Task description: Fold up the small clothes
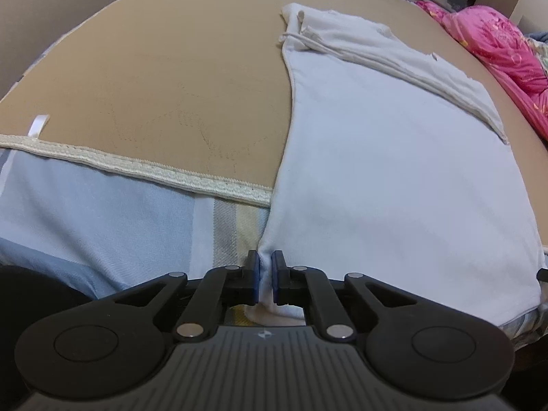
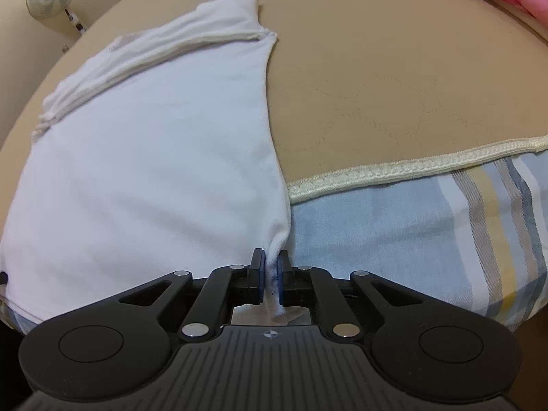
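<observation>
White garment (image 1: 394, 171) — both grippers' fingers (image 1: 252, 275) pinch its corners.

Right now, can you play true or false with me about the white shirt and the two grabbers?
1. The left gripper pinches a near corner of the white shirt. True.
2. The right gripper is wide open and holds nothing. False: it is shut on the shirt's other near corner.
3. The shirt lies on a tan mat. True.
4. The bedding at the far side of the mat is green. False: it is pink.
5. The sheet under the mat's near edge is plain black. False: it is light blue with stripes.
</observation>
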`<move>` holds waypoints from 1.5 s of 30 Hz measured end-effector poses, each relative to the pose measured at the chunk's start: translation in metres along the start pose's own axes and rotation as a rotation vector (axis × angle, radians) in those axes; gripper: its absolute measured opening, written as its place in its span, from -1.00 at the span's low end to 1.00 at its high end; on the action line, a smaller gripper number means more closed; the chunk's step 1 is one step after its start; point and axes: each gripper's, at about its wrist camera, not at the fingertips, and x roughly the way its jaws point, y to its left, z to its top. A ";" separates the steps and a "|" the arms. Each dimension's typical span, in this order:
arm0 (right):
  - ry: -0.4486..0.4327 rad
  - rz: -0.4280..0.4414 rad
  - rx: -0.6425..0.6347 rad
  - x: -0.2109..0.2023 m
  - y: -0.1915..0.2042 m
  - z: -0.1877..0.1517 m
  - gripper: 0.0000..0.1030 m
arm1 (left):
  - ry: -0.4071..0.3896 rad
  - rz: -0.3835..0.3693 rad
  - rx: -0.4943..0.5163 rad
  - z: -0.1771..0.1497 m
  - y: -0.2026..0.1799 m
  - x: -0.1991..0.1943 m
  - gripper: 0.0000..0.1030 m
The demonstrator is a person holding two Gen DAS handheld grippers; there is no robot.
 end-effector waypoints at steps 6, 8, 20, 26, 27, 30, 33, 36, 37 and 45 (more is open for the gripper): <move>0.033 -0.004 0.034 -0.001 -0.006 -0.004 -0.83 | 0.039 -0.030 -0.050 0.000 0.008 0.004 -0.83; 0.035 -0.008 0.020 -0.001 -0.004 -0.005 -0.83 | 0.038 -0.024 -0.042 -0.001 0.005 0.003 -0.82; 0.046 -0.030 0.028 -0.001 -0.002 -0.006 -0.81 | 0.028 -0.003 -0.011 -0.002 0.000 0.003 -0.82; 0.046 -0.025 -0.004 0.000 0.001 -0.006 -0.75 | 0.029 -0.003 -0.010 -0.002 0.001 0.004 -0.82; 0.044 -0.026 -0.010 0.001 0.002 -0.005 -0.75 | 0.029 -0.003 -0.010 -0.002 0.001 0.004 -0.82; 0.037 -0.020 -0.008 -0.001 0.002 -0.005 -0.84 | 0.029 -0.004 -0.010 -0.002 0.001 0.003 -0.82; 0.026 -0.007 0.011 -0.004 0.000 -0.005 -0.86 | 0.028 -0.005 -0.012 -0.002 0.000 0.003 -0.82; 0.018 0.000 0.013 -0.006 0.001 -0.006 -0.86 | 0.025 -0.007 -0.016 -0.002 0.001 0.003 -0.82; 0.018 0.000 0.011 -0.007 0.002 -0.006 -0.85 | 0.025 -0.009 -0.019 -0.002 0.002 0.003 -0.82; 0.038 -0.020 0.004 -0.004 0.002 -0.009 -0.77 | 0.046 -0.041 -0.059 0.000 0.009 0.003 -0.82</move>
